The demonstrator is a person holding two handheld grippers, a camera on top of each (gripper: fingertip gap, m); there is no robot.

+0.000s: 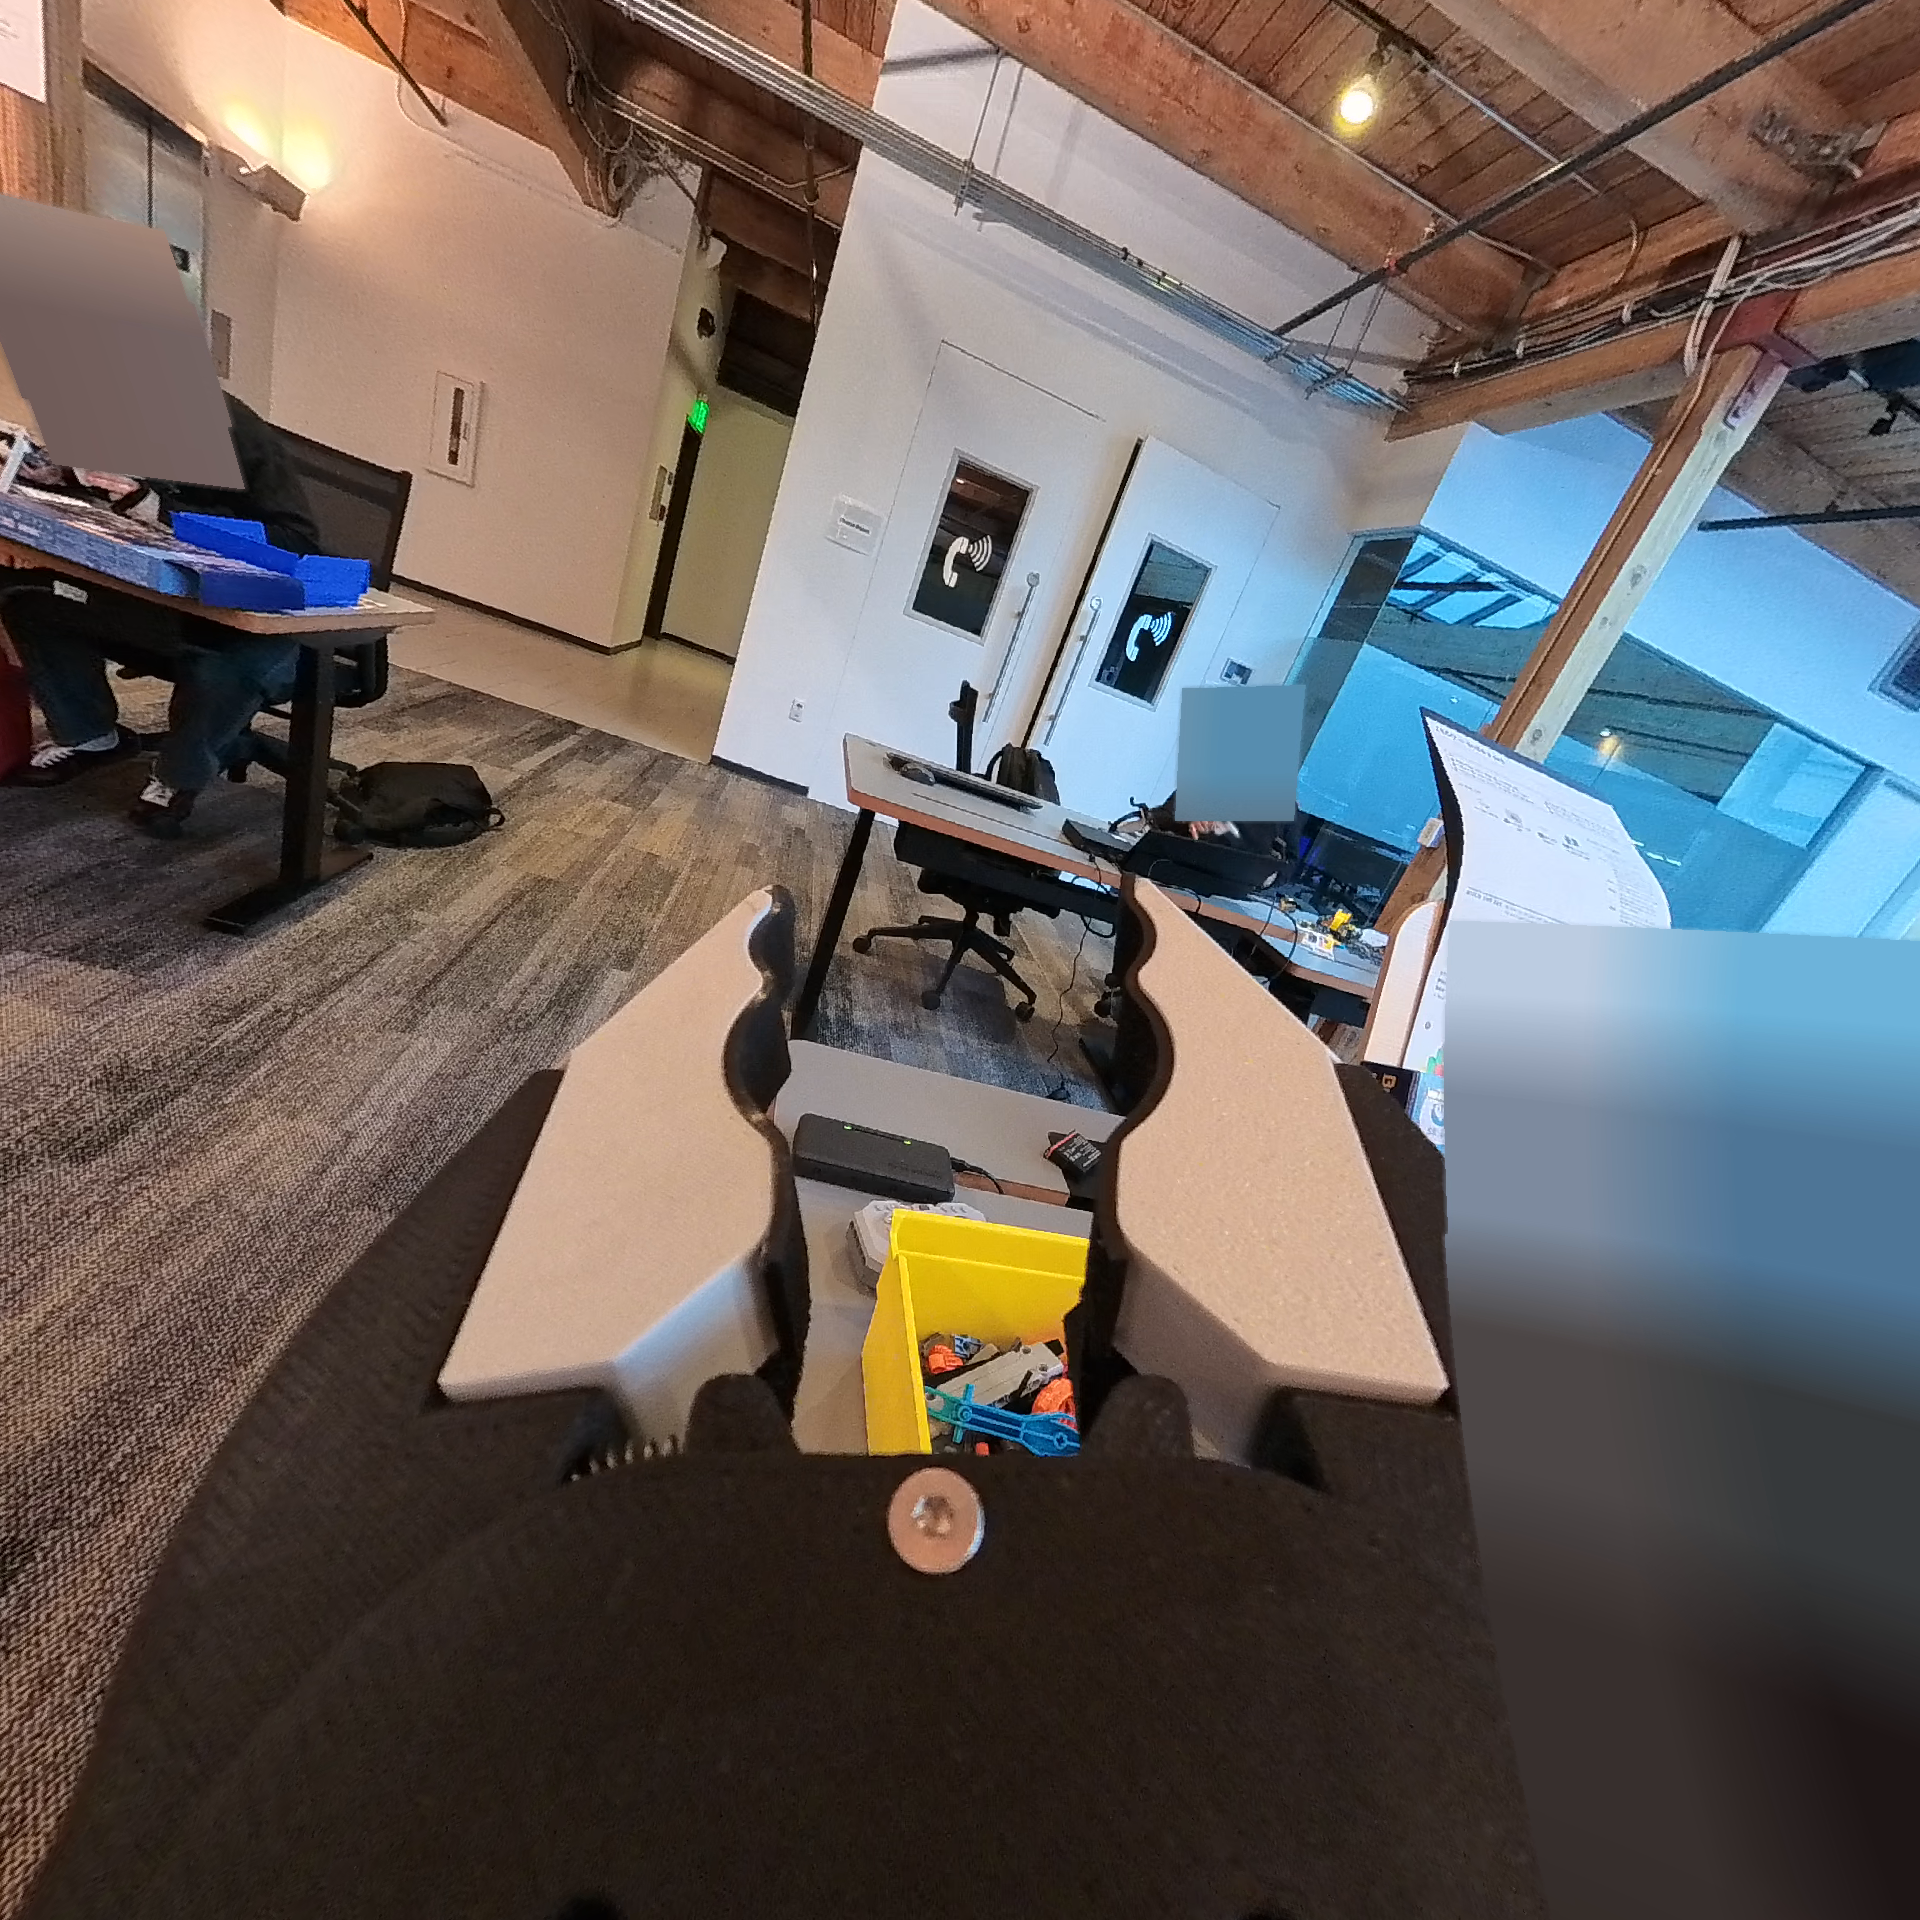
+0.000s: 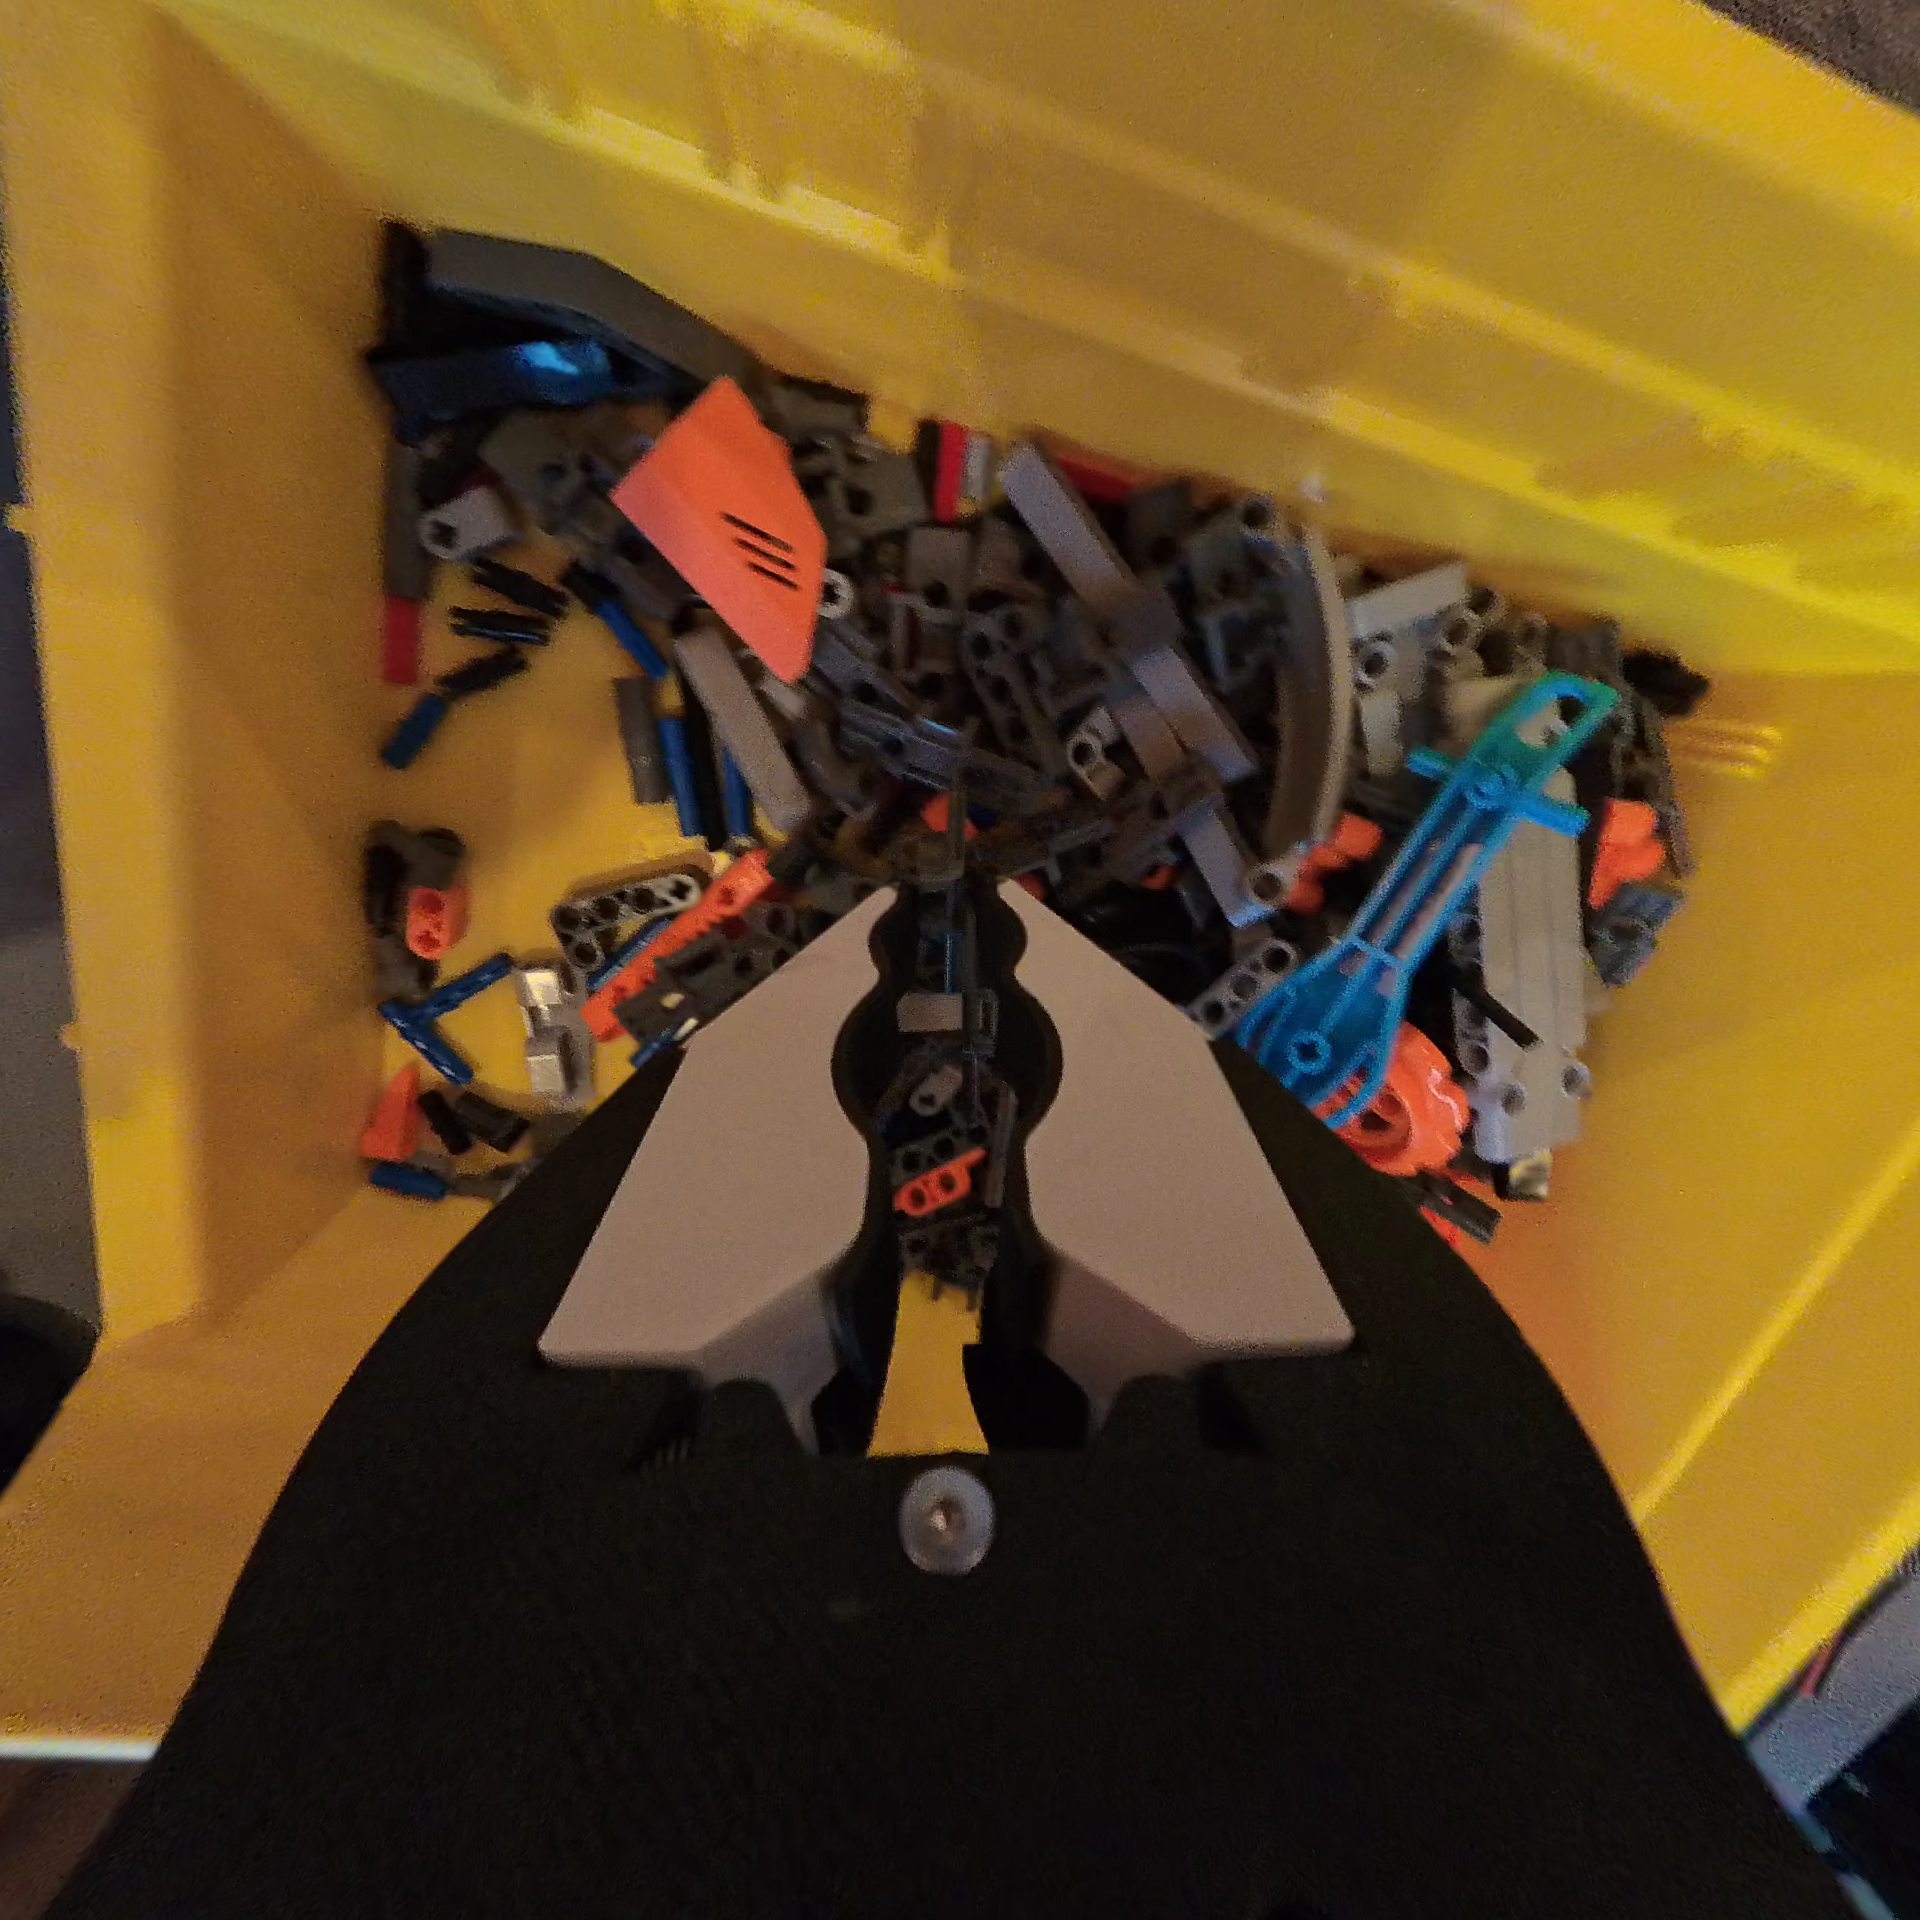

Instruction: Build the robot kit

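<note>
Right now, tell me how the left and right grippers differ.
The left gripper is open with a wide gap; the right gripper is closed down to a thin gap, seemingly on a thin dark piece. The left is held above the yellow bin; the right reaches inside it, tips at the brick pile. Both have grey fingers on black bodies.

Yellow bin point(image 2: 1351, 260) of plastic building pieces point(image 2: 1091, 686) — desks point(image 1: 997, 821), office chair point(image 1: 966, 925) beyond

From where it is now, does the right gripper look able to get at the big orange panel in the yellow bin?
Probably yes. The right gripper is already inside the yellow bin, over the pile of building pieces. The orange panel lies on top of the pile, uncovered, ahead and to the left. The tips look nearly closed, so they would need to open first.
</note>
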